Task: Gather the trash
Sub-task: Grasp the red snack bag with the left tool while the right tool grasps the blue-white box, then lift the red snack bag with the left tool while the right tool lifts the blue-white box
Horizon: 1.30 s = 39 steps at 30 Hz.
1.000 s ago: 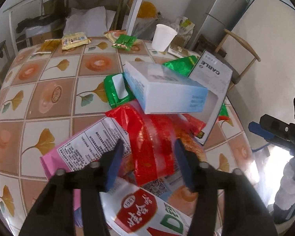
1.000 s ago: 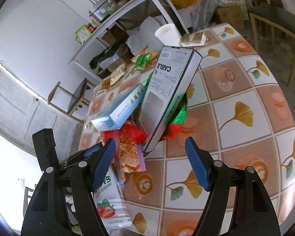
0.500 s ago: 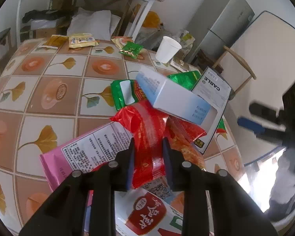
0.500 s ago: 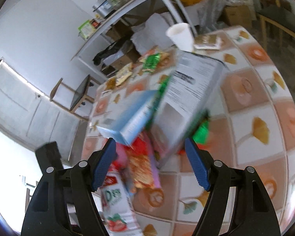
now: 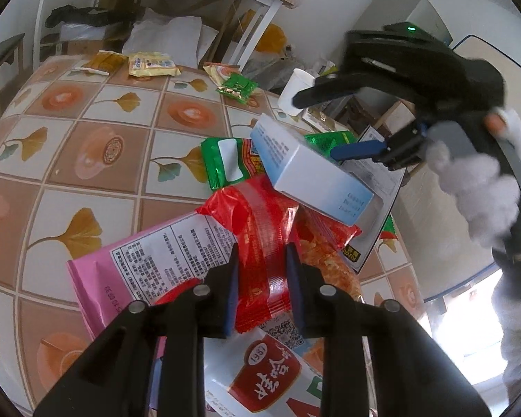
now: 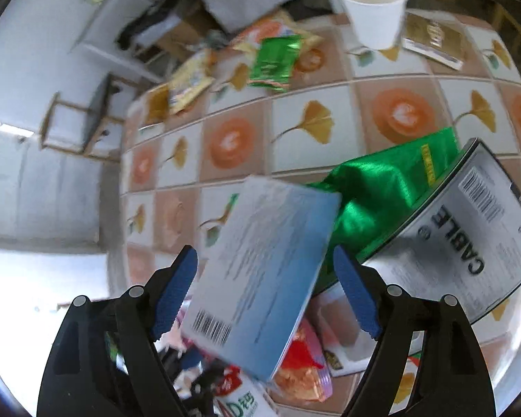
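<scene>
Left gripper (image 5: 262,279): lower centre of the left wrist view, its blue pads pinching the crinkled red plastic snack wrapper (image 5: 260,239) from both sides; the jaws have just been closing on it, and the wrapper's lower end hangs between the pads.
Red wrapper's neighbours: a pink printed snack bag (image 5: 146,267) lies under it to the left, a white packet with a red label (image 5: 264,378) below it at the bottom edge.
Right gripper (image 6: 265,292): bottom of the right wrist view, jaws spread wide and just opening further, one finger on each side of the pale blue cardboard box (image 6: 260,271); the pads do not touch it (the view is blurred, so the gap is hard to judge). In the left wrist view it hangs at upper right, held by a hand in a white fuzzy glove (image 5: 476,191).
Blue box: tilted on top of the trash pile, just above the red wrapper in the left wrist view.
Behind the box: a shiny green foil bag (image 6: 382,187) and a grey carton printed CABLE (image 6: 469,243), leaning at centre right.
Table (image 5: 97,146): covered by a tiled ginkgo-leaf cloth.
Far end: a white paper cup (image 6: 375,7) at top right, a small green sachet (image 6: 274,62) and yellow packets (image 5: 151,64) towards the upper left.
</scene>
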Tool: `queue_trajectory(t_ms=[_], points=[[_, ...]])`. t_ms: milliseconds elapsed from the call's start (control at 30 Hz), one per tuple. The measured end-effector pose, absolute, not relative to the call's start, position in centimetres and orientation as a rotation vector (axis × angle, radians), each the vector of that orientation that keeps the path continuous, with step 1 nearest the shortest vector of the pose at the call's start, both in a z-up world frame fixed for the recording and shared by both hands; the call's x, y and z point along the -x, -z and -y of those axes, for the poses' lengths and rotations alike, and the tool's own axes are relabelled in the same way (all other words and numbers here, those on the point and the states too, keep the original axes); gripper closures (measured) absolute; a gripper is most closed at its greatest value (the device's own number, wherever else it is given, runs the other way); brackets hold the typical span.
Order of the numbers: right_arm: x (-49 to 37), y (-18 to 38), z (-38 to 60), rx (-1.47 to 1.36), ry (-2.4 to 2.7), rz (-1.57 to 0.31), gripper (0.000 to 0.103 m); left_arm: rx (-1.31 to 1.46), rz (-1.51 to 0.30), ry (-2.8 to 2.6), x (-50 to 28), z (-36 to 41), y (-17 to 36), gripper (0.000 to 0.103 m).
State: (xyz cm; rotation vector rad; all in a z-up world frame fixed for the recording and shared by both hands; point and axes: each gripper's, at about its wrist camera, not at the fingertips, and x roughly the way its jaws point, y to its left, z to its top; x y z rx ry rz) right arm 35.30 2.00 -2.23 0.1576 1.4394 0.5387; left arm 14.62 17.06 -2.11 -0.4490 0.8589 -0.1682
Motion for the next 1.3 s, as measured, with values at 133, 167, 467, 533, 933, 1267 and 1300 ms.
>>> queue_trajectory(t_ms=[133, 167, 467, 533, 933, 1267, 1300], points=[[-36.0, 3.4, -3.1, -0.151, -0.518, -1.518, 0.026, 0.459, -0.852, 0.175, -14.6, -17.1, 2.1, 0.079], [-36.1, 3.7, -3.2, -0.145, -0.503, -1.533, 0.026, 0.461, -0.849, 0.176, -14.6, -17.1, 2.1, 0.079], [-36.5, 4.6, -4.5, -0.056, -0.463, -1.568, 0.025, 0.463, -0.848, 0.192, -14.7, -16.5, 2.2, 0.079], [-36.4, 4.7, -4.8, -0.034, -0.462, -1.569, 0.025, 0.463, -0.847, 0.194, -14.7, -16.4, 2.2, 0.079], [-35.7, 4.5, -5.7, 0.060, -0.497, -1.536, 0.027, 0.473, -0.839, 0.198, -14.7, -16.3, 2.2, 0.079], [-35.3, 1.5, -3.8, -0.019, -0.569, -1.456, 0.029, 0.519, -0.756, 0.204, -13.9, -17.6, 0.7, 0.080], [-35.3, 1.1, -3.6, -0.033, -0.579, -1.445, 0.029, 0.524, -0.748, 0.202, -13.8, -17.8, 0.5, 0.080]])
